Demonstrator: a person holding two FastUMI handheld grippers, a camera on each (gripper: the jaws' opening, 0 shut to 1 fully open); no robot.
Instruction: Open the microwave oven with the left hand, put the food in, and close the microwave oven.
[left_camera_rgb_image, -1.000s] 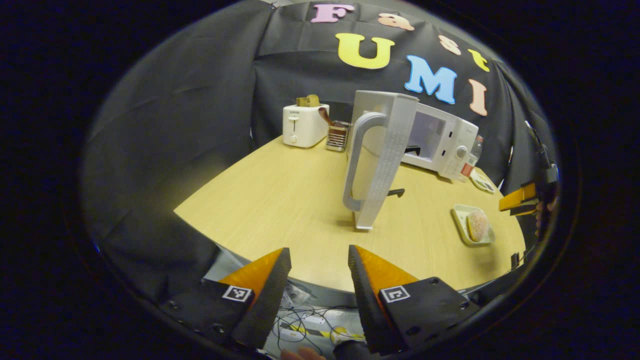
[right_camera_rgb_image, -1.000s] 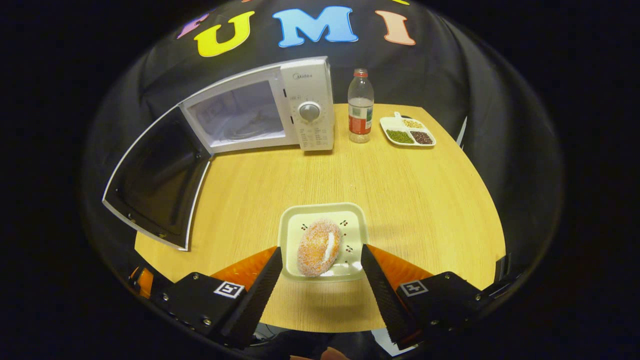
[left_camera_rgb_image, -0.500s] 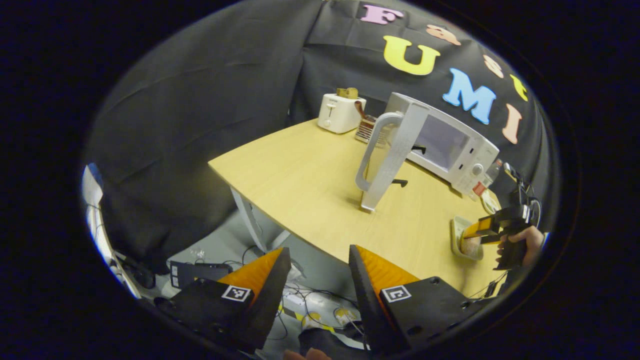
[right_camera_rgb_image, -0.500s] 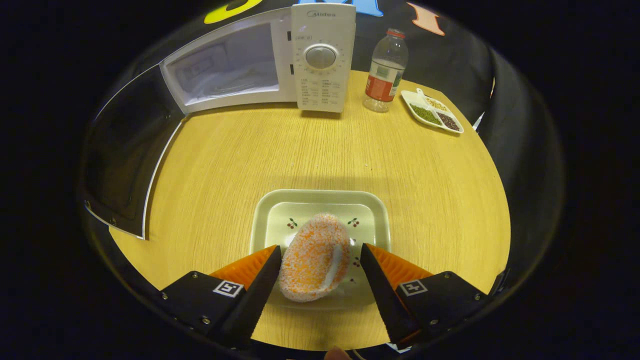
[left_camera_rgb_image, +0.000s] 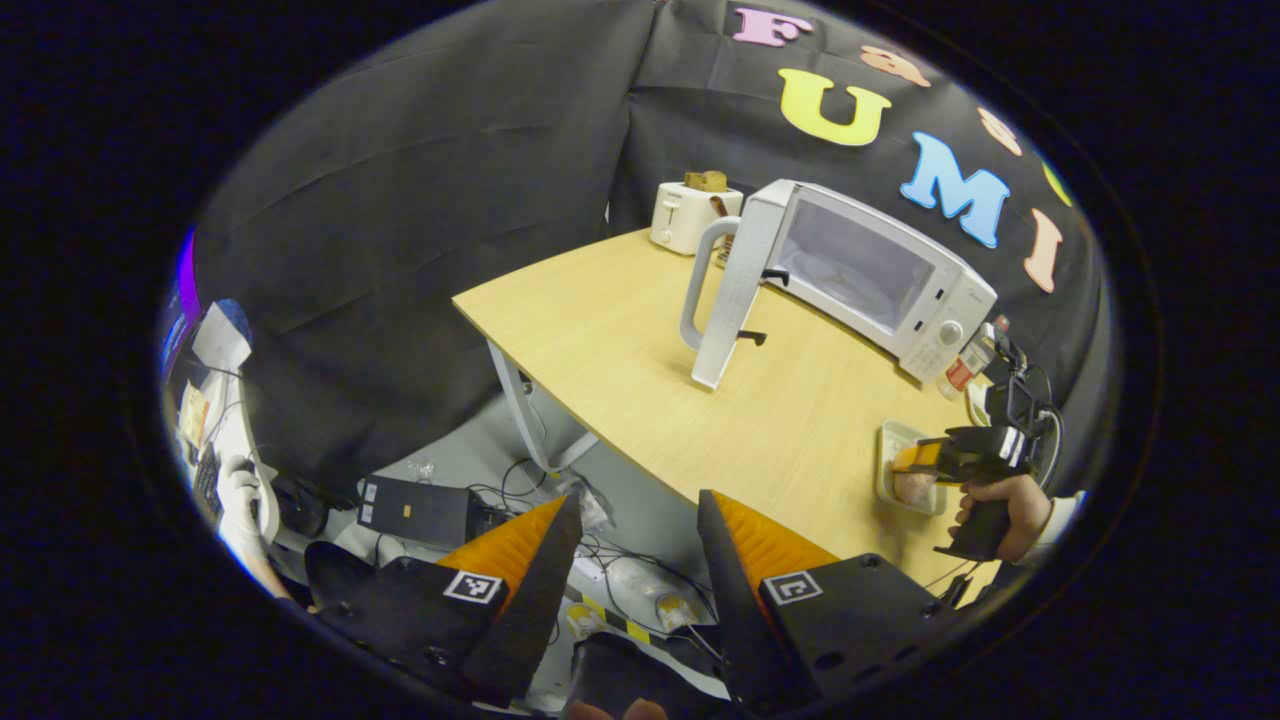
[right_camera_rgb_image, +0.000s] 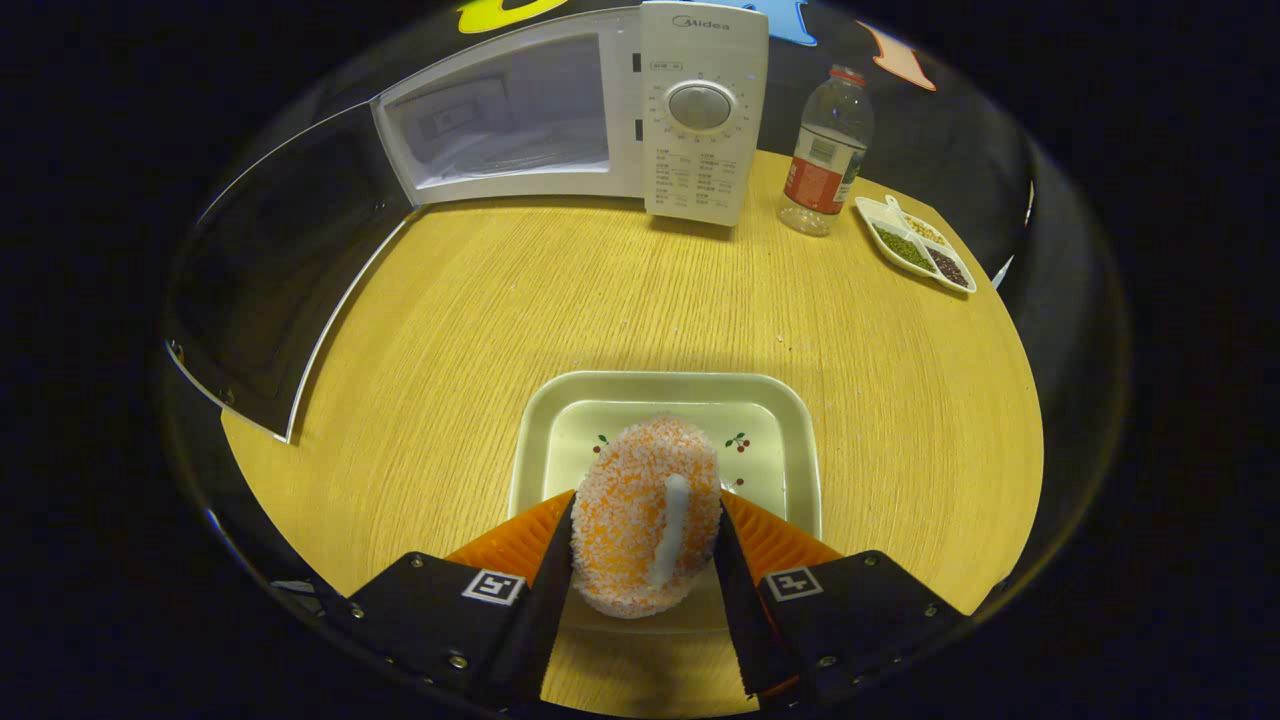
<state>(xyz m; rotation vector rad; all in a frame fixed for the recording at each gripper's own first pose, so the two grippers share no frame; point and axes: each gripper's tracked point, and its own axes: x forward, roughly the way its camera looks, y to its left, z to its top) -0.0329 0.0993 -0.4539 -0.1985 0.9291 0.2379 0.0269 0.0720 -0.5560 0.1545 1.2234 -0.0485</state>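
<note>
The right gripper (right_camera_rgb_image: 643, 560) reaches in low over the near edge of the table (right_camera_rgb_image: 880, 340), its fingers closed in against both sides of the sugared doughnut (right_camera_rgb_image: 645, 515). The doughnut stands on edge in the square plate (right_camera_rgb_image: 775, 420), its long axis running away from the gripper toward the microwave oven (right_camera_rgb_image: 640, 110) at the table's far edge. In the left gripper view a hand (left_camera_rgb_image: 1005, 500) holds that gripper's grip upright over the plate (left_camera_rgb_image: 890, 450) at the table's near right corner. The left gripper (left_camera_rgb_image: 632, 590) hangs off the table's near edge over the floor, fingers parted wide and holding nothing. The oven door (right_camera_rgb_image: 275, 265) stands swung wide open to the left.
</note>
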